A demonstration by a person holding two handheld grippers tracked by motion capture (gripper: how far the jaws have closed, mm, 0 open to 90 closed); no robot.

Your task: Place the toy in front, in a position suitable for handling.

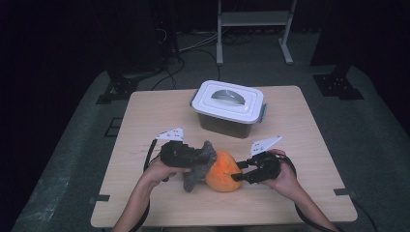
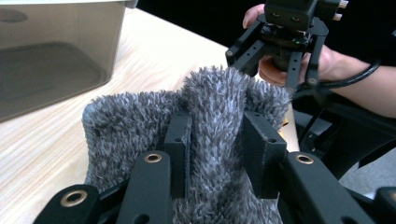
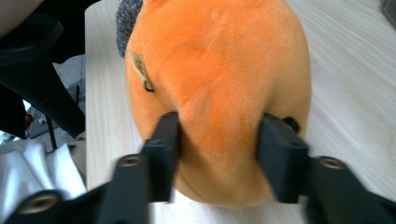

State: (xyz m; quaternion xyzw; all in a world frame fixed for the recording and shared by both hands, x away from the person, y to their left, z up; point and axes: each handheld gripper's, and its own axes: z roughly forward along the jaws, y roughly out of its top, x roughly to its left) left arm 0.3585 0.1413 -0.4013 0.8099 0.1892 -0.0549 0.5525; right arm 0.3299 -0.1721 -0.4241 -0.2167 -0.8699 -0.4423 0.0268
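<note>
An orange plush toy lies on the wooden table near its front middle. A grey fuzzy cloth drapes against the toy's left side. My left gripper is shut on a fold of that cloth; in the left gripper view the pile bulges up between its pads. From the right, my right gripper is shut on the toy. In the right gripper view both pads dent the orange fabric, and a small tag sits on its side. The cloth's edge peeks out behind the toy.
A translucent box with a white lid stands shut behind the toy at the table's middle back; its wall looms at the upper left of the left gripper view. Dark floor, cables and a metal stand lie beyond the table.
</note>
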